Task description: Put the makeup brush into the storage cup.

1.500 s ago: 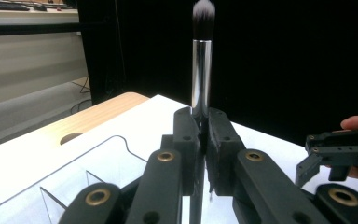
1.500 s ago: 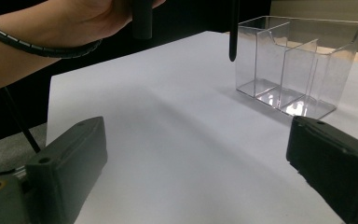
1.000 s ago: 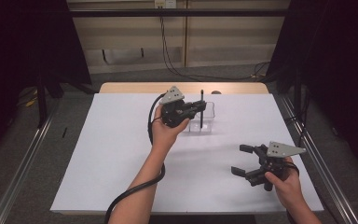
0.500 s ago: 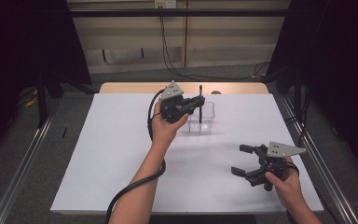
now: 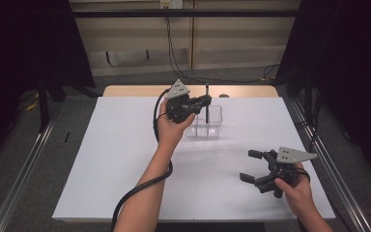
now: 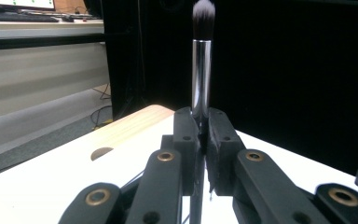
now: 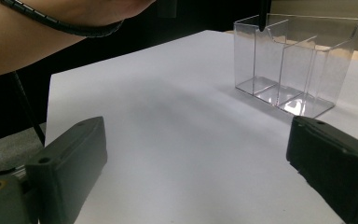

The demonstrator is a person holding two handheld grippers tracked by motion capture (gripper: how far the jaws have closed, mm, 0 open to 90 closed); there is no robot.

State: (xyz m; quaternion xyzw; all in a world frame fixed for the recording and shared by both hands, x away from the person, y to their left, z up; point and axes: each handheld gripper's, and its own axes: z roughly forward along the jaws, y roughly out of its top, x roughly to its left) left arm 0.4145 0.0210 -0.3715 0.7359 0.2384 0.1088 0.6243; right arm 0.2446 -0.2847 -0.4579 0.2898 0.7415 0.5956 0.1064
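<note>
Fingers of the left gripper (image 5: pixel 204 100) are clenched tight on a makeup brush (image 5: pixel 206 103). The brush stands straight up, with its soft tip at the top in the left gripper view (image 6: pixel 203 14). In the high view, its bottom end hangs just over the clear box (image 5: pixel 213 126), near the box's top rim.

The clear box sits on the white table (image 5: pixel 101 159) at about 12 o'clock from the table's middle, close to the far edge. It has thin walls inside that split it into parts.

The right gripper (image 5: pixel 253 166) rests low at about 4 o'clock, well apart from the box. Its fingers are spread wide with nothing in them.

Lots of bare white table lies between the two grippers and along the left side.
</note>
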